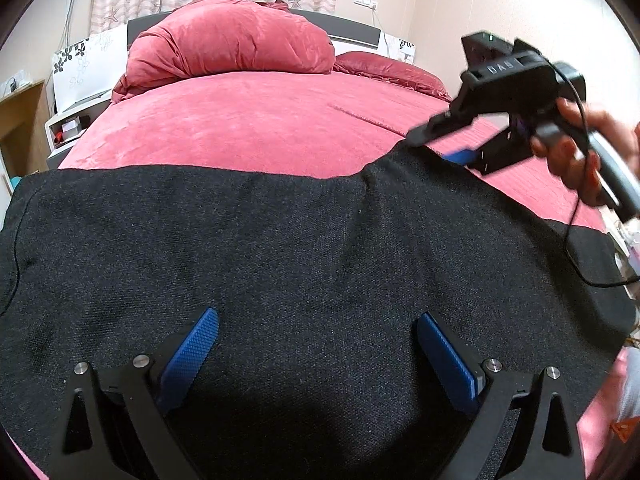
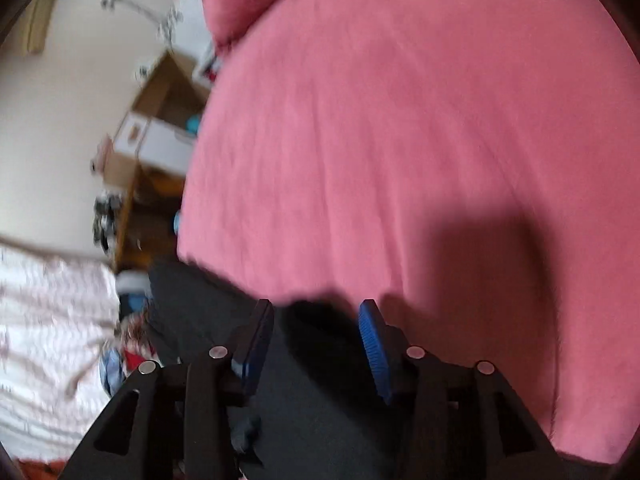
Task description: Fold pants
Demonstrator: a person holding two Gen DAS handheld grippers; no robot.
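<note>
While black pants [image 1: 300, 248] cover the pink bed [image 1: 248, 120], both grippers' jaws stand apart, gripping nothing.

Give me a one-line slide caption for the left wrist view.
Left gripper open over black pants on the pink bed; right gripper at their far edge.

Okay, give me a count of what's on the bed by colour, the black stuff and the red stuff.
Black: 1, the pants
Red: 3, the bedspread, the bunched duvet, the pillow
Total: 4
</note>
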